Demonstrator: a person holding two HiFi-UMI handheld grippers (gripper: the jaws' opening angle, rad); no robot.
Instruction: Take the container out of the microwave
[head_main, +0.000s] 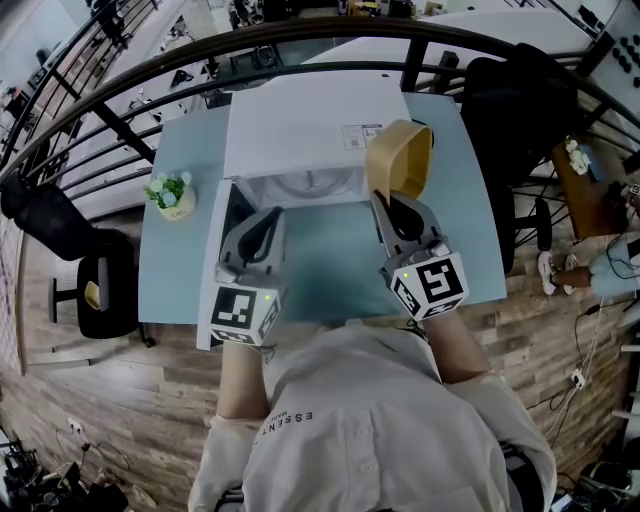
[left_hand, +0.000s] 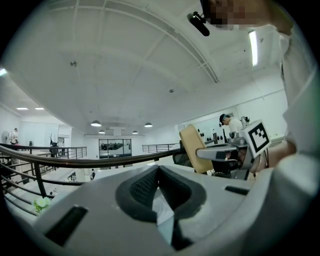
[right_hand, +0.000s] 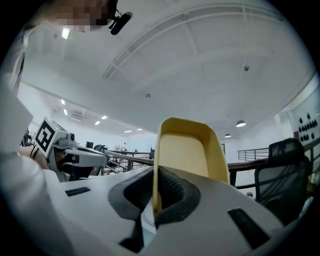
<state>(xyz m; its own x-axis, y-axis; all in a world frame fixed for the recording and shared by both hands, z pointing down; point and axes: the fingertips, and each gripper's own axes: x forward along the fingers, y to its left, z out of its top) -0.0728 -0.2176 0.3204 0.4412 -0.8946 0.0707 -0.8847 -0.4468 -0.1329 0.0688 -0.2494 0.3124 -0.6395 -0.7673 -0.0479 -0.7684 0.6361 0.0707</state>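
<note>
A yellow container (head_main: 398, 158) hangs tilted on its side in front of the right half of the white microwave (head_main: 300, 130), clear of the cavity. My right gripper (head_main: 385, 200) is shut on its rim. In the right gripper view the container (right_hand: 187, 150) stands up between the closed pads of the right gripper (right_hand: 156, 172). My left gripper (head_main: 270, 215) is shut with nothing in it, in front of the microwave's open cavity next to the open door (head_main: 232, 208). From the left gripper (left_hand: 159, 170) view the container (left_hand: 192, 147) shows at the right.
The microwave stands at the back of a light blue table (head_main: 460, 220). A small flower pot (head_main: 172, 195) sits at the table's left edge. A black chair (head_main: 520, 90) stands to the right, another chair (head_main: 100, 290) to the left, and a dark railing (head_main: 150, 65) curves behind.
</note>
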